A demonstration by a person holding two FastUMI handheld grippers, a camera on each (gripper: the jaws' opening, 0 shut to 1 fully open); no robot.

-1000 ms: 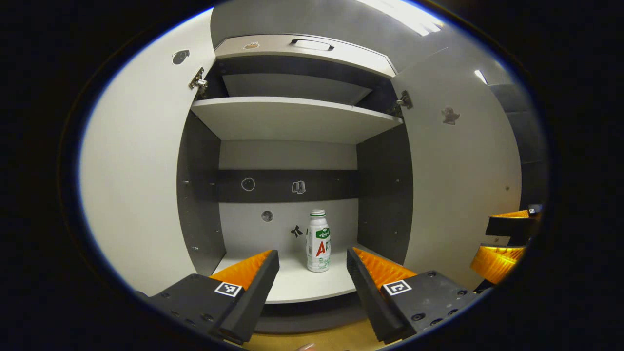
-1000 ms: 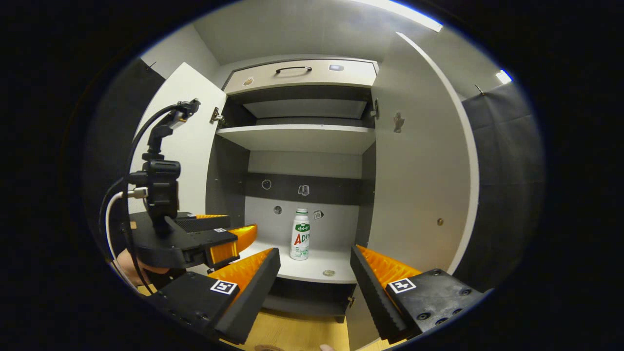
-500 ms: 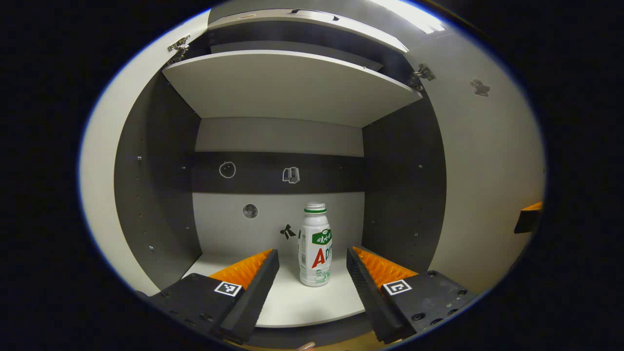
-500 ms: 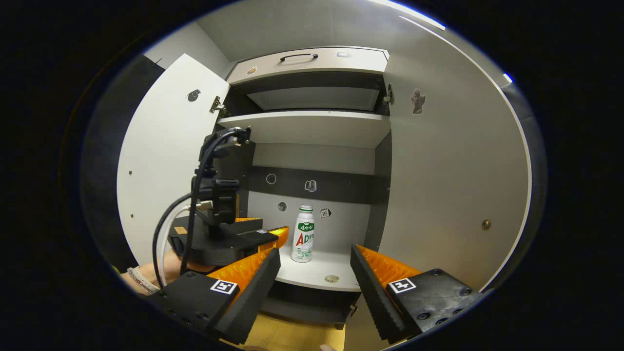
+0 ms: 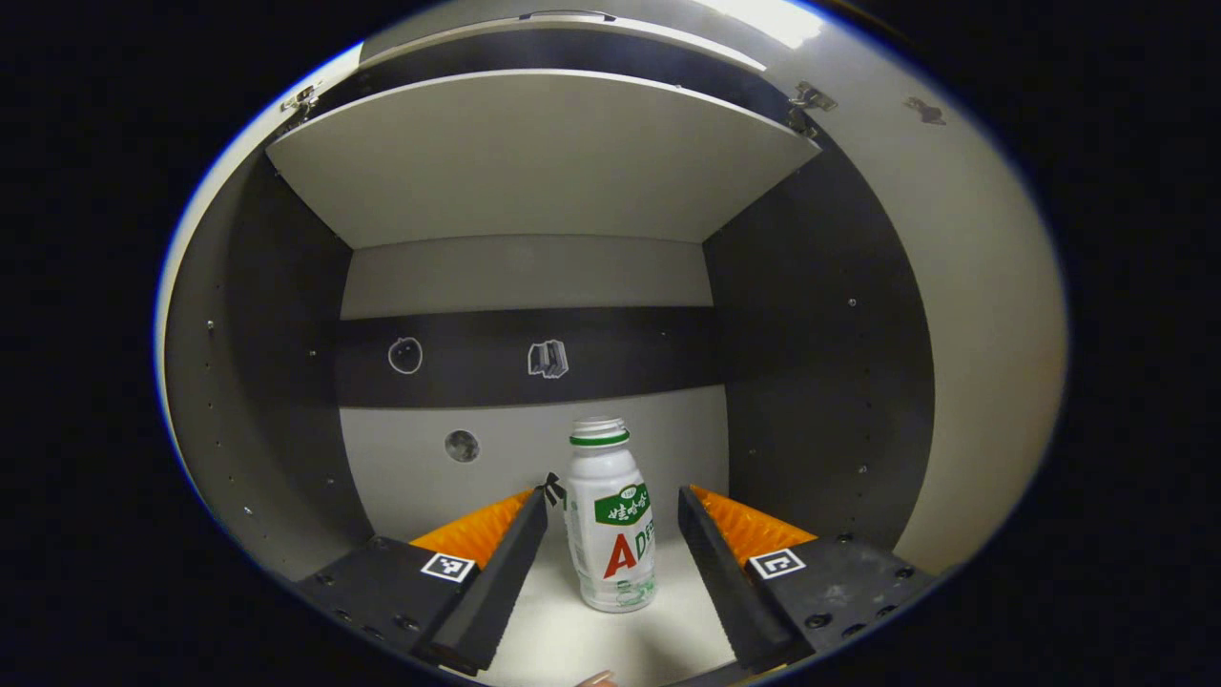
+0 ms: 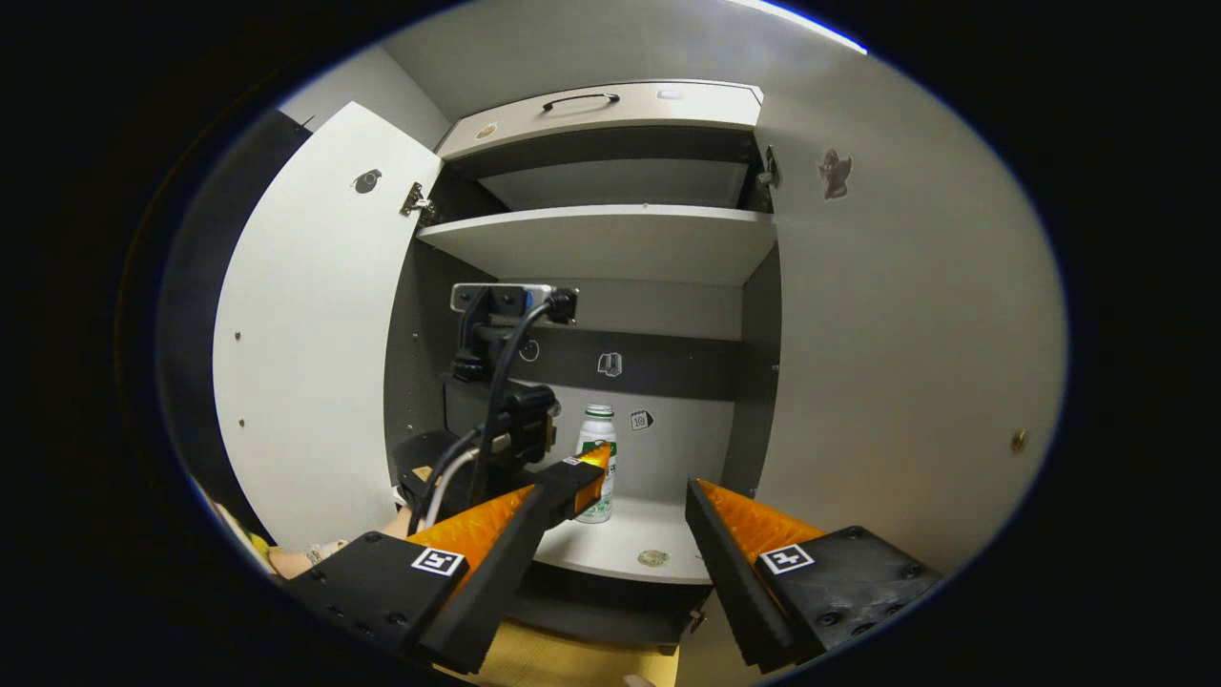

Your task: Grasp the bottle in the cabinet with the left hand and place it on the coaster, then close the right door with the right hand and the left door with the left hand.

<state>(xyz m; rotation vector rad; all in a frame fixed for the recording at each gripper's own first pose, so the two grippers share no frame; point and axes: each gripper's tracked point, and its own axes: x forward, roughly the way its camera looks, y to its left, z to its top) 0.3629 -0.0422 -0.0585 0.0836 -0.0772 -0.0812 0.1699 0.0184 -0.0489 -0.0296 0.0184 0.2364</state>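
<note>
A white bottle (image 5: 610,525) with a green band and a red letter stands upright on the cabinet's lower shelf (image 5: 572,639). My left gripper (image 5: 611,496) is open inside the cabinet, one finger on each side of the bottle, with a gap on both sides. In the right gripper view the bottle (image 6: 598,441) is partly hidden behind a finger of the left gripper (image 6: 584,480). My right gripper (image 6: 615,491) is open and holds nothing, in front of the cabinet. A small round coaster (image 6: 652,557) lies near the shelf's front edge.
Both doors stand open: the left door (image 6: 305,334) and the right door (image 6: 906,334). An upper shelf (image 6: 610,239) spans the cabinet, with a drawer (image 6: 610,110) and its handle above. A hand (image 6: 396,523) holds the left gripper. A wooden floor (image 6: 572,663) lies below.
My left gripper has moved forward into the cabinet, so the bottle now stands between its fingers. My right gripper has stayed nearly still, open.
</note>
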